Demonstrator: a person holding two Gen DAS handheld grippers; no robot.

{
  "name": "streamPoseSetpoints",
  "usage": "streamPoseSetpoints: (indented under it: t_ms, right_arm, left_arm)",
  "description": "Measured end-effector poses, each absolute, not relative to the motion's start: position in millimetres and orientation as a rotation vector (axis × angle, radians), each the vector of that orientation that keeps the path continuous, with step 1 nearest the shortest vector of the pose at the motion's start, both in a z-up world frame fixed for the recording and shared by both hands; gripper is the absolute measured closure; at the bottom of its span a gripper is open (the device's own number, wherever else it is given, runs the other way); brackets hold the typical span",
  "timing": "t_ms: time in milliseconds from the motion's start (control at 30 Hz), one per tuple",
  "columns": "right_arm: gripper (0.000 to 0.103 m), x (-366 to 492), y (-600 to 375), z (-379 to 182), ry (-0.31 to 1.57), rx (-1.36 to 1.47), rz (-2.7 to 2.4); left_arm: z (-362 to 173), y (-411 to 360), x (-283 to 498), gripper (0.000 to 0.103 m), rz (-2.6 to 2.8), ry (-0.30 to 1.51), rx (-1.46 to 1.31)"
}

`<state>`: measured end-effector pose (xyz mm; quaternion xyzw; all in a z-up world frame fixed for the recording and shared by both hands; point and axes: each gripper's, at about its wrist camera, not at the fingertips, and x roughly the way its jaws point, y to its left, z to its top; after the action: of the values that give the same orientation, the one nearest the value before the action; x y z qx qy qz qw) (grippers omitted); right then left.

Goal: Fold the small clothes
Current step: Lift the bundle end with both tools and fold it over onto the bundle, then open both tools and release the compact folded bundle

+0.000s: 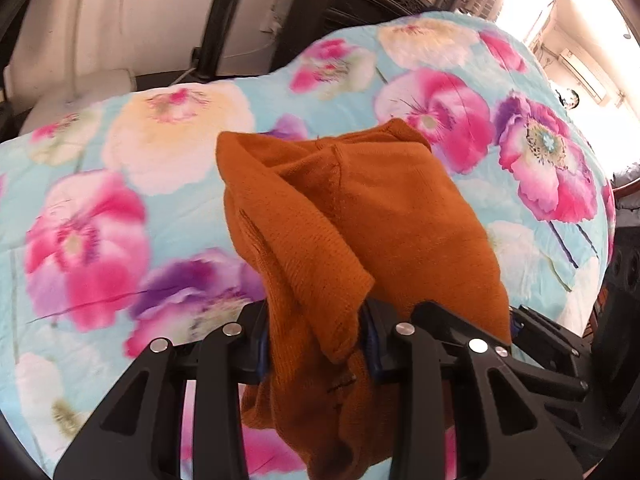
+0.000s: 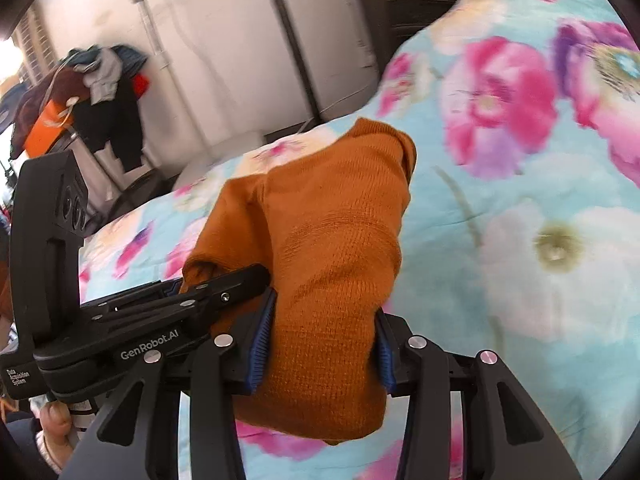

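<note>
Two views, one from each handheld claw, look down over a bed covered by a floral quilt, pale blue with large pink, purple and cream blossoms. In the left wrist view, the left claw is clamped on a rust-orange knitted garment: its blue-lined pads press the fabric from both sides, and the cloth bunches between them, rises in loose folds above the fingers and hangs down below them over the quilt. At the right edge of this view part of the right claw shows, just beside the same garment. In the right wrist view, the right claw is likewise clamped on the orange garment, ribbed blue pads squeezing a thick wad of knit that stands up ahead of the fingers and sags beneath them. The left claw's black body, printed with white lettering, reaches in from the left and meets the garment's near edge. The garment is held between the two claws above the quilt, close to the bed's edge. Beyond the bed stand a white wall, a dark turned post and, far left, a heap of mixed clothes on a rack. Much of the background is blurred.
</note>
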<state>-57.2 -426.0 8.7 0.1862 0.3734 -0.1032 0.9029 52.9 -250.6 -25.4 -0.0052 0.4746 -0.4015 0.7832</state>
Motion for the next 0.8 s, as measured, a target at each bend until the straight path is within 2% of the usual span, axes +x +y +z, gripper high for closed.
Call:
streamPoseSetpoints:
  t_ms: [200,333,400,467,667,733,800]
  right_arm:
    - [0.059,-52,-466,-16,0.778,0.402,-0.266]
    - [0.057,-38,-487,-94,1.075,0.6,-0.311]
    - [0.051,-48,-500,-121,1.108,0.739,-0.327]
    - [0.051,-50,-508,-125,1.102,0.813,-0.302]
    - [0.049,-50,-502,-112,1.102,0.746,-0.35]
    - [0.048,-53,-500,-96,1.075,0.71,-0.378]
    - [0.044,-61,-495,-78,1.037,0.655,-0.413]
  left_arm:
    - [-41,-289,51,0.07,-0.84,0.99,0.054]
    - [-104,-306,51,0.069,-0.738,1.116,0.25]
    - [-127,-303,46,0.062,-0.727,1.155,0.29]
    - [-126,-297,41,0.056,-0.713,1.123,0.296]
    - [-115,-293,37,0.054,-0.71,1.108,0.326]
    - [-106,-286,32,0.044,-0.711,1.09,0.333]
    - [-103,-278,24,0.041,-0.707,1.069,0.349]
